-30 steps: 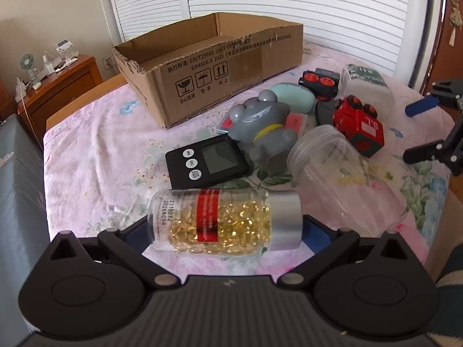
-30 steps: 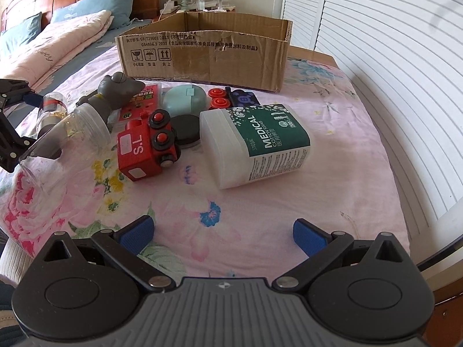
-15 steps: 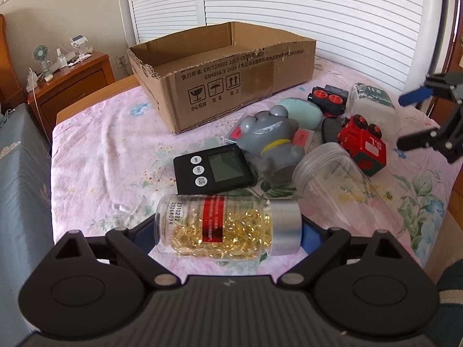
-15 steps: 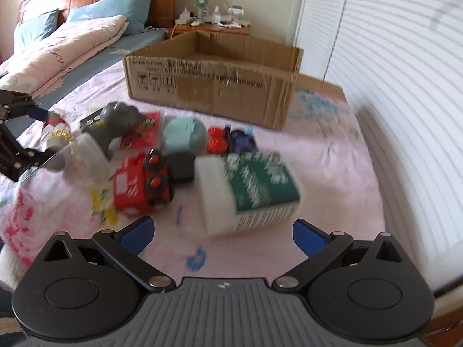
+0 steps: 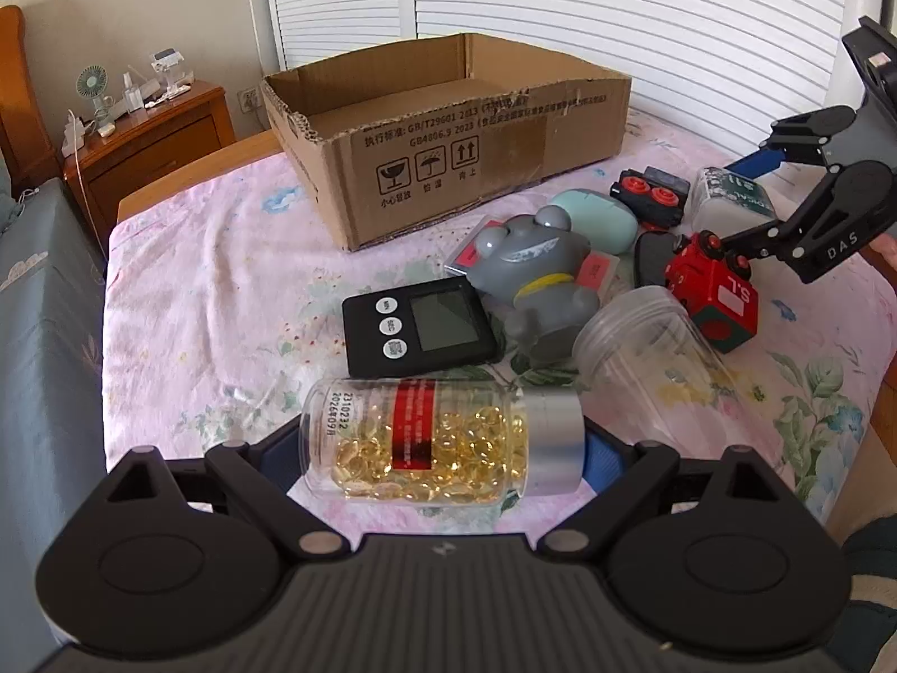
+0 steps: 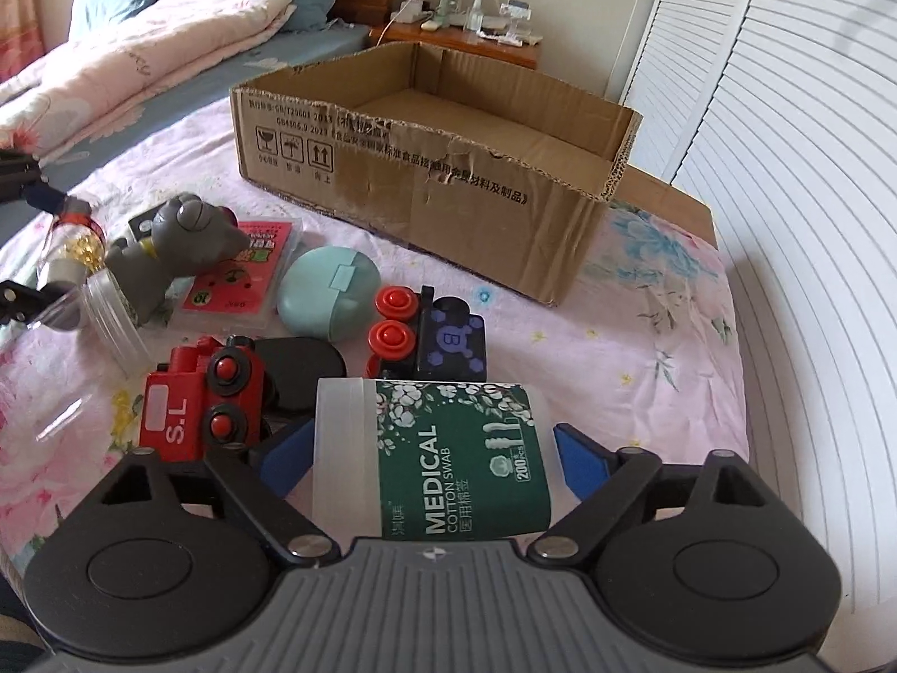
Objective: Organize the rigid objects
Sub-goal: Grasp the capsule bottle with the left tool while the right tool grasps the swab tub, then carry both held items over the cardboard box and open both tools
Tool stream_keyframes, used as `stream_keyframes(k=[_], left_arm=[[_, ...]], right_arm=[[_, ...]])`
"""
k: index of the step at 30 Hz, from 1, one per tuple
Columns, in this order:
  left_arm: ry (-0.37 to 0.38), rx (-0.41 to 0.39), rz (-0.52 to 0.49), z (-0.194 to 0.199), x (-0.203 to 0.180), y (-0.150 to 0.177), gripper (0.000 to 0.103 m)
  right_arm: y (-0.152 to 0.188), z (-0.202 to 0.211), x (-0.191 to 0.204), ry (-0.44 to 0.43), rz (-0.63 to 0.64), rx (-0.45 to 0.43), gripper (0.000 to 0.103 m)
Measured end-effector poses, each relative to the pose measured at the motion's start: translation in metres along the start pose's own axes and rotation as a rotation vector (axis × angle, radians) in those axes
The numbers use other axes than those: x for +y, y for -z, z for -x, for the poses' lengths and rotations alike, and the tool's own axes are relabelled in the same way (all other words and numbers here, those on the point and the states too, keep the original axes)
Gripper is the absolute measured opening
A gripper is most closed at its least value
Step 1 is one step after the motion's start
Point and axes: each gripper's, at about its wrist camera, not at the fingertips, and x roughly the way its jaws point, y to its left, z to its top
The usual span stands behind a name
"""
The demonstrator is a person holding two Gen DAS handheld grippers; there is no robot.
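Observation:
My left gripper (image 5: 443, 451) is shut on a clear capsule bottle (image 5: 431, 440) with a silver cap, held sideways just above the flowered bedsheet. My right gripper (image 6: 426, 448) is open, its blue pads on either side of the white cotton swab box (image 6: 431, 454) with a green label; a gap shows on the right side. The open cardboard box (image 5: 448, 134) stands behind the pile and looks empty; it also shows in the right wrist view (image 6: 431, 140).
Around lie a red toy train (image 6: 196, 404), a dark toy car with red wheels (image 6: 426, 336), a mint round case (image 6: 328, 297), a grey shark toy (image 5: 538, 280), a black timer (image 5: 420, 325), a clear jar (image 5: 656, 359) and a red card pack (image 6: 241, 275). A nightstand (image 5: 151, 134) stands beyond.
My right gripper has moved forward and down until its pads straddle the cotton swab box. My left gripper has lifted slightly with the capsule bottle still held.

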Motion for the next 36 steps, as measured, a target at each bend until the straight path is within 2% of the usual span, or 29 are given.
stream_keyframes(k=[8, 15, 24, 28, 32, 36], left_arm=[[0.028, 0.029, 0.000, 0.007, -0.002, -0.004, 0.094], [0.037, 0.021, -0.003, 0.027, 0.002, -0.026, 0.094], [0.024, -0.067, -0.037, 0.038, 0.017, -0.098, 0.094], [0.005, -0.101, -0.070, 0.021, 0.027, -0.140, 0.094], [0.001, -0.115, -0.054, -0.005, 0.034, -0.177, 0.094], [-0.007, -0.122, -0.021, -0.032, 0.039, -0.197, 0.094]], right_arm=[[-0.005, 0.008, -0.003, -0.055, -0.036, 0.032, 0.088], [-0.017, 0.025, -0.004, -0.063, -0.012, 0.014, 0.088], [-0.055, 0.050, -0.017, -0.052, 0.018, -0.072, 0.088], [-0.077, 0.053, -0.025, -0.043, 0.025, -0.116, 0.088], [-0.097, 0.052, -0.033, -0.037, 0.030, -0.150, 0.088], [-0.111, 0.050, -0.039, -0.038, 0.029, -0.175, 0.088]])
